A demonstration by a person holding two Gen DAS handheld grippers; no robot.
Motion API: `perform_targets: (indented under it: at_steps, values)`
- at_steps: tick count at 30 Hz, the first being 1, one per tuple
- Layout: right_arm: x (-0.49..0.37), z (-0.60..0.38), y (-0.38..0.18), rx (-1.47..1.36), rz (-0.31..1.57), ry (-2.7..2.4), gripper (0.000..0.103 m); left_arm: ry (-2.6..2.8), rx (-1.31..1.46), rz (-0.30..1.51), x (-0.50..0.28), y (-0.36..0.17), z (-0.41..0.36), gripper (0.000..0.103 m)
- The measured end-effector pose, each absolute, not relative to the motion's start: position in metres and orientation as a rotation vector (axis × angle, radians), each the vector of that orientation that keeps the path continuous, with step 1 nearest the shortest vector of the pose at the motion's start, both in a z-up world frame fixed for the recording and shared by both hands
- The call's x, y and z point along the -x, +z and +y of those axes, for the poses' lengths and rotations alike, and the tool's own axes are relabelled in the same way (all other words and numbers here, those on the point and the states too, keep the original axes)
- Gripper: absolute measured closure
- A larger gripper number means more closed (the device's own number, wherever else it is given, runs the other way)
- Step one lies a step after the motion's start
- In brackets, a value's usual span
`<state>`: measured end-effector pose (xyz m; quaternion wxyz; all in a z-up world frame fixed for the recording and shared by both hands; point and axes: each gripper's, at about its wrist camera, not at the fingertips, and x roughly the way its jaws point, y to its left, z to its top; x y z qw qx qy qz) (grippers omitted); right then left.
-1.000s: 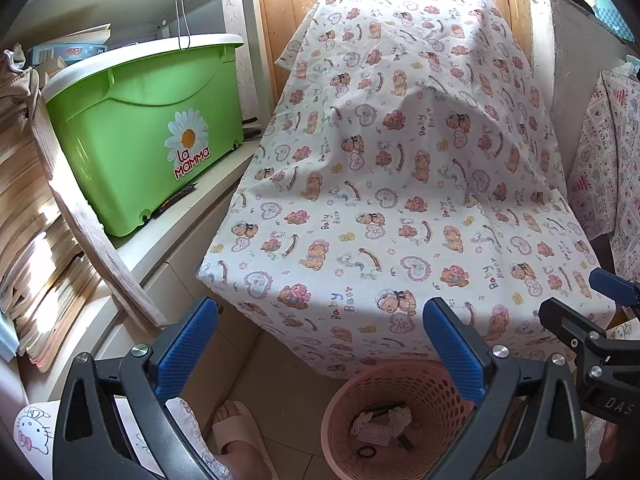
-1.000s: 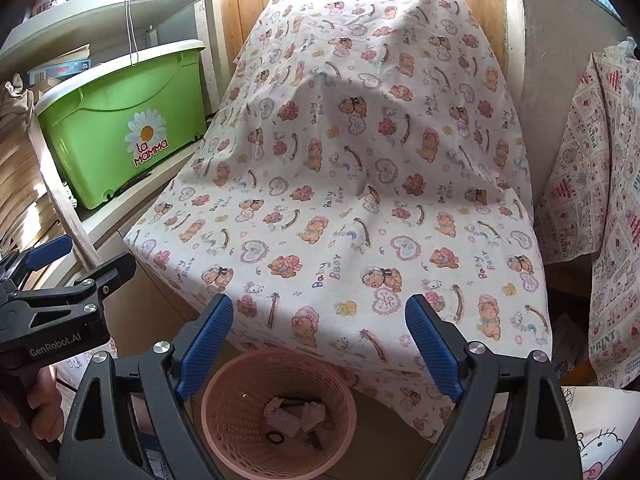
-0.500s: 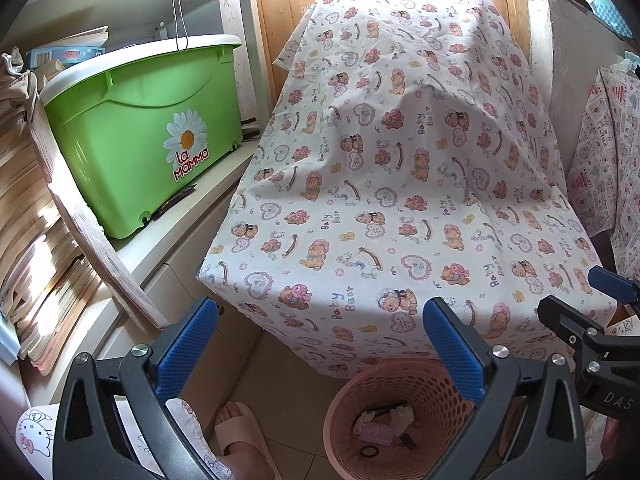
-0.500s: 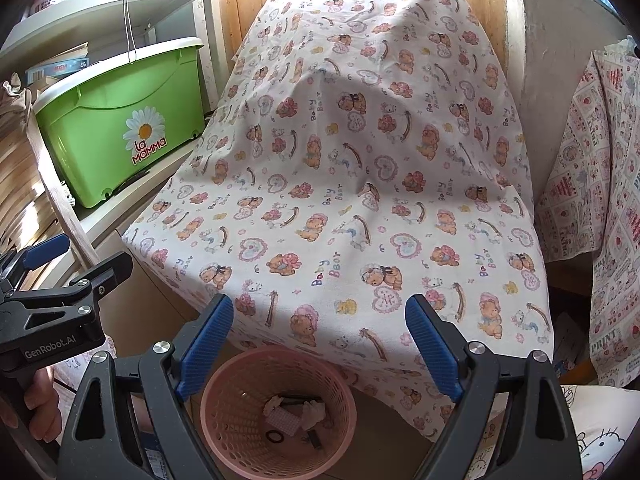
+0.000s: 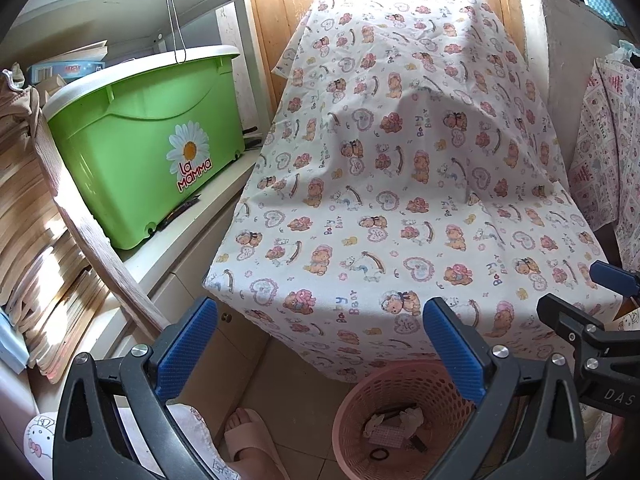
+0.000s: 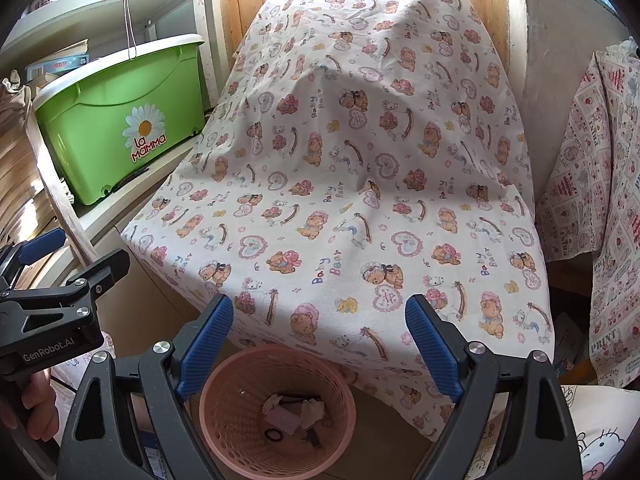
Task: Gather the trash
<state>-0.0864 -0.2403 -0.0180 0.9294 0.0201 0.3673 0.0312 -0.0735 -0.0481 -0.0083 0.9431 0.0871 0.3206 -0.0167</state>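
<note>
A pink mesh wastebasket [image 6: 224,396] [image 5: 352,412] stands on the floor below both grippers. Crumpled paper scraps [image 6: 308,410] [image 5: 404,418], a pink card and a black ring lie at its bottom. My right gripper [image 6: 320,344] hangs above the basket, jaws wide open, nothing between them. My left gripper [image 5: 320,352] is open and empty too, to the basket's left. The right gripper shows at the right edge of the left wrist view, and the left gripper at the left edge of the right wrist view.
A teddy-bear print cloth [image 6: 360,168] drapes a tall object behind the basket. A green lidded tub [image 5: 140,152] sits on a white shelf at left, beside stacked books [image 5: 36,240]. A foot in a pink slipper [image 5: 248,440] stands on the tiles. More printed fabric [image 6: 600,200] hangs at right.
</note>
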Motion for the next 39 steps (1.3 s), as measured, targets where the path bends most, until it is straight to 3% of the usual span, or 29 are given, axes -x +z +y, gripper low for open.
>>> perform_targets:
  at_steps: [39]
  values:
    - [0.0882,-0.2401,-0.0145,-0.010,0.745,0.068,0.014,-0.031,-0.193,0.617,0.0804,-0.0056,-0.0516,0.002]
